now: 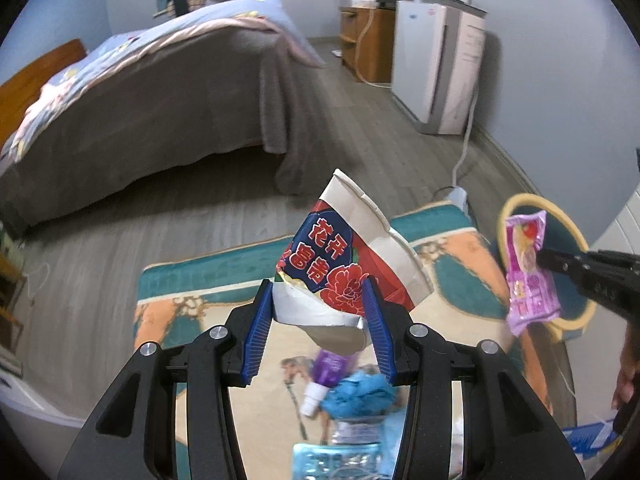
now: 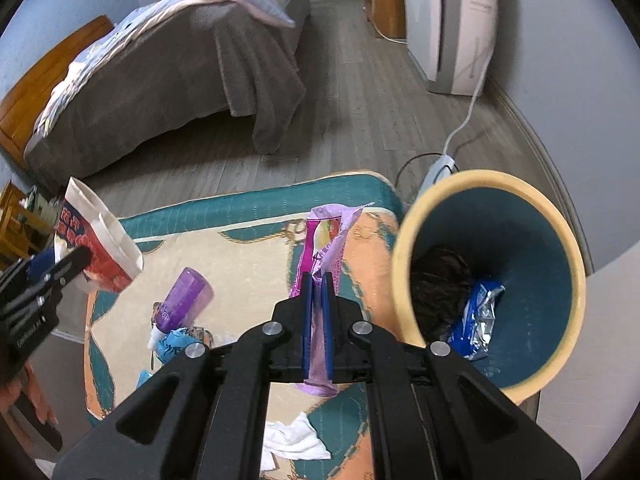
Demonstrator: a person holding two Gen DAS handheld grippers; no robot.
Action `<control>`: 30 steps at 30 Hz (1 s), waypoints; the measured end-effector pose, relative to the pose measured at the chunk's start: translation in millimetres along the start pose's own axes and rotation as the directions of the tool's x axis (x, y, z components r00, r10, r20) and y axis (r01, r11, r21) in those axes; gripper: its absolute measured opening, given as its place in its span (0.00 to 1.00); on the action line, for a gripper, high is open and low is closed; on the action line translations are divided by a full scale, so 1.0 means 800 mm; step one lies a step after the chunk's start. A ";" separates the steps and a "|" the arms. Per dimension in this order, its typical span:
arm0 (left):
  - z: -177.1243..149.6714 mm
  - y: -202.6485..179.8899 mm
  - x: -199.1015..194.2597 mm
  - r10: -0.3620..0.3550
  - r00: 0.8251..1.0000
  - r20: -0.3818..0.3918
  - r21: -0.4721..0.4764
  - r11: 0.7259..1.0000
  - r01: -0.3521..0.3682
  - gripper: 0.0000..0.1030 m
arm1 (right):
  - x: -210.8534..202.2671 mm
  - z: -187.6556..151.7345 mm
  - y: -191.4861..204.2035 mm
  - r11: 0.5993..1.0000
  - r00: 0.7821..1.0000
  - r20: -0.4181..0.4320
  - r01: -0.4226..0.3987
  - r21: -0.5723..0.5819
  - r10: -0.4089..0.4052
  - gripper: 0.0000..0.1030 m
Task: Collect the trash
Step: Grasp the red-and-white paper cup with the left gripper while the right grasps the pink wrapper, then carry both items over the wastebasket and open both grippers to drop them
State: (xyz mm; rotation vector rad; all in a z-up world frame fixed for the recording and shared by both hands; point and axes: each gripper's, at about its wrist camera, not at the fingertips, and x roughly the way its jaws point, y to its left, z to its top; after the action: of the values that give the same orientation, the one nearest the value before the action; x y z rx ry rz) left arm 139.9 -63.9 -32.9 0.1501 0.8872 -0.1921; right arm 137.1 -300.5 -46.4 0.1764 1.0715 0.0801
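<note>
My left gripper (image 1: 318,288) is shut on a crushed red, white and blue paper cup (image 1: 344,256), held up above the rug; the same cup (image 2: 96,240) shows at the left of the right wrist view. My right gripper (image 2: 317,280) is shut on a pink-purple snack wrapper (image 2: 326,240), which hangs beside the rim of a yellow-rimmed teal bin (image 2: 576,264). In the left wrist view the wrapper (image 1: 528,268) dangles in front of the bin (image 1: 520,200). On the rug lie a purple bottle (image 2: 184,300), a blue crumpled scrap (image 2: 172,344) and a white tissue (image 2: 296,440).
The bin holds a dark crumpled mass (image 2: 440,284) and a blue foil packet (image 2: 478,316). A patterned rug (image 2: 248,248) covers the floor. A bed with a grey cover (image 1: 160,100) stands to the left, a white appliance (image 1: 436,64) with a cord (image 2: 464,128) at the back right.
</note>
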 end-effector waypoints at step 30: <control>-0.006 -0.191 0.049 -0.130 0.989 -0.065 0.221 0.965 0.141 0.45 | -0.028 -0.022 -0.149 0.975 0.993 0.019 0.110 0.192 -0.116 0.04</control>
State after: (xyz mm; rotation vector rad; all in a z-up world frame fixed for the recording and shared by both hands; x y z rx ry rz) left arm 125.6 -215.8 -74.5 0.3070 0.9246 -0.4190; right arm 108.5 -418.9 -56.6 0.2882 1.0566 -0.1285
